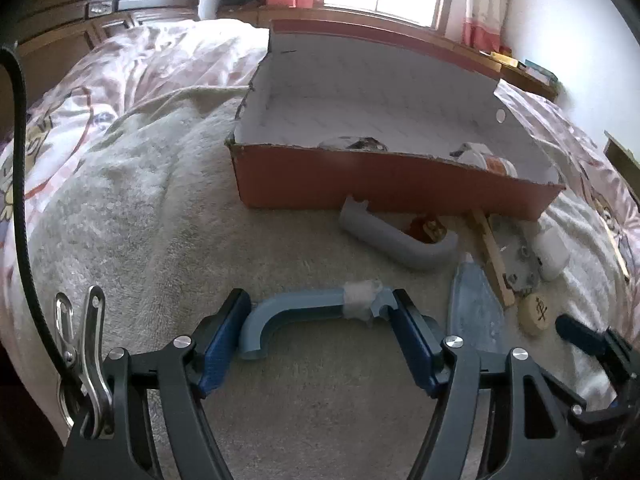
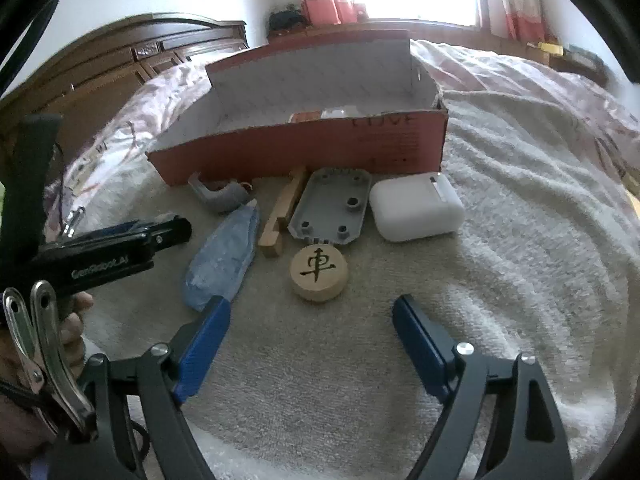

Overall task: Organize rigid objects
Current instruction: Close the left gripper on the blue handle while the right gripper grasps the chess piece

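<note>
A red cardboard box [image 1: 392,190] with a white inside stands on a towel; it also shows in the right wrist view [image 2: 304,148]. My left gripper [image 1: 318,326] is open, its blue pads on either side of a blue curved plastic piece [image 1: 296,308] with tape on it, lying on the towel. Whether the pads press it I cannot tell. My right gripper [image 2: 312,320] is open and empty, just short of a wooden chess disc [image 2: 319,274]. Ahead lie a white case [image 2: 416,206], a grey plate [image 2: 330,206], a wooden stick [image 2: 282,216] and a blue flat piece [image 2: 224,260].
A grey curved piece [image 1: 396,240] lies before the box, over a small red item [image 1: 426,230]. Some items lie inside the box [image 1: 484,158]. The left gripper's body [image 2: 112,252] shows at the left of the right wrist view. A wooden headboard [image 2: 120,64] and crumpled bedding [image 1: 132,64] lie behind.
</note>
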Demonstrator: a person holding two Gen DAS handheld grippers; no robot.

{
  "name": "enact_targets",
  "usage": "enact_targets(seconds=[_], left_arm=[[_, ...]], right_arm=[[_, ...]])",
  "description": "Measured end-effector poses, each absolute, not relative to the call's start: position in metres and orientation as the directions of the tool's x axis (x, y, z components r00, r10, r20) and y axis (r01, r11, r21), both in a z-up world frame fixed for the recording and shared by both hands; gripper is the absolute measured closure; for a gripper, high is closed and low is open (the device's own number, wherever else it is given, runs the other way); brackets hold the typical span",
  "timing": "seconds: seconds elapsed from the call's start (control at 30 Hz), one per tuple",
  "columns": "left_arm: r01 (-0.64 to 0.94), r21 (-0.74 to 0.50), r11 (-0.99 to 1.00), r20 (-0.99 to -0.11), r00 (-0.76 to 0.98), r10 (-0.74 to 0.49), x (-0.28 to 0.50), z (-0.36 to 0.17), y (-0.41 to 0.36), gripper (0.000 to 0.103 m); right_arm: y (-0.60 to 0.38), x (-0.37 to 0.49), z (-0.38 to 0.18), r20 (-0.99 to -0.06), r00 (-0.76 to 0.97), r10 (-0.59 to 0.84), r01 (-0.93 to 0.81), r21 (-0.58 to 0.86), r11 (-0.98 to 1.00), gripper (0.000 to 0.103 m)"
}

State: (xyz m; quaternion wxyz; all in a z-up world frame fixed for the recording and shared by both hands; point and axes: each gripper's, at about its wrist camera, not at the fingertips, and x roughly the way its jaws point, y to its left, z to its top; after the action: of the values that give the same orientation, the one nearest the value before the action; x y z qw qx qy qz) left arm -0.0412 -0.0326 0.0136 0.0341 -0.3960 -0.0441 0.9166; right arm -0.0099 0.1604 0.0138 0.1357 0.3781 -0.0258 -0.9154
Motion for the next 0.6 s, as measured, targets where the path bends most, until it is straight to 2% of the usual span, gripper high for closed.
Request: enact_targets(seconds=[0.07,0.17,0.3,0.6], left_arm=[[-0.031,-0.104,-0.994,-0.720,-0.687,0.097,-0.041,0.013,-0.032,0.030],[-0.035,-0.105,-0.994,-0.715,-0.692,0.100,-0.040,0.011,-0.033,0.030],[-0.038,-0.115,-0.993,-0.711,-0.694,0.109,-0.039,0.011,-0.034,0.030],[-0.036,-0.110,-0.993,-0.710,-0.696,0.104,-0.039,0.011,-0.034,0.030]], right_arm=[[0.157,-0.009,0.014,-0.692,-0.681,-0.240,0.219,0.119,-0.968,0.017],[0.151,-0.011,0.016,-0.700,-0.689,-0.185,0.194,0.068,-0.979,0.026],[0.149,-0.020,0.020,-0.695,-0.692,-0.194,0.201,0.073,-0.977,0.050],[0.150,-0.022,0.017,-0.682,-0.710,-0.174,0.172,0.071,-0.983,0.070]])
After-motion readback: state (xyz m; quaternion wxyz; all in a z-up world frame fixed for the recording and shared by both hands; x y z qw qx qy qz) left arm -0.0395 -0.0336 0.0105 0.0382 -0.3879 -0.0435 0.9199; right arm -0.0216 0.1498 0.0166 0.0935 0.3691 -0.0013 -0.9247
